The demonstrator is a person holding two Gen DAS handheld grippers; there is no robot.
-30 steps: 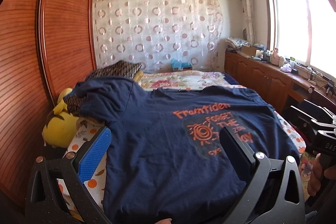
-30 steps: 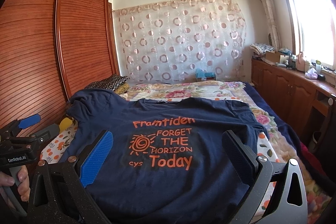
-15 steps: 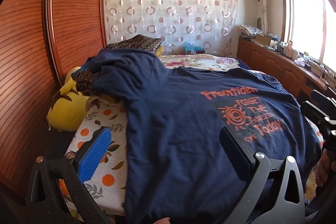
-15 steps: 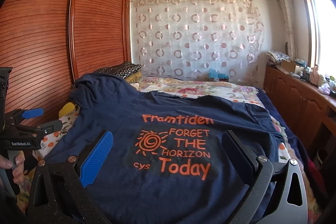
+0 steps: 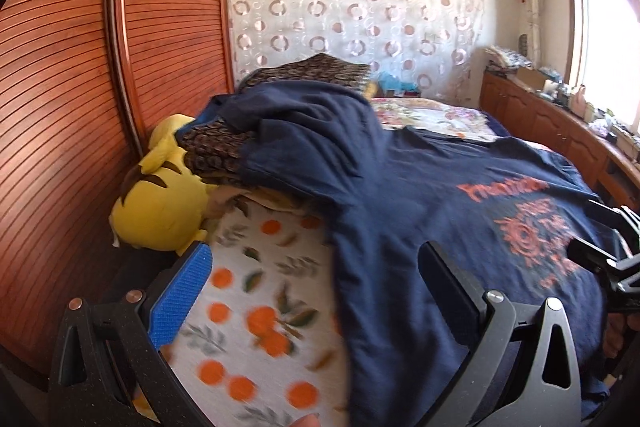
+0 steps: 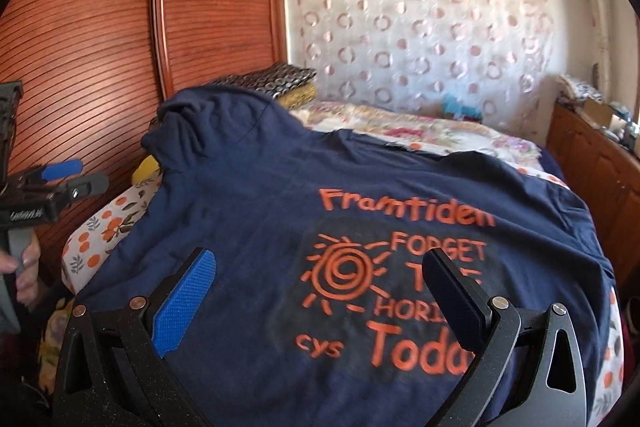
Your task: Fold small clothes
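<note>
Now | navy cotton T-shirt with orange print lies spread on orange-patterned bedsheet | left gripper jaws apart, over what looks like shirt's side edge | right gripper jaws apart above print, holding nothing

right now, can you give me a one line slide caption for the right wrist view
Open right gripper poised over a navy T-shirt spread print-up on the bed, left gripper at the frame's left edge.

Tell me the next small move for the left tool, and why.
Probably advance the open left tool toward the navy T-shirt's bunched sleeve draped over the patterned pillow: it holds nothing, and that sleeve isn't flat for folding.
</note>
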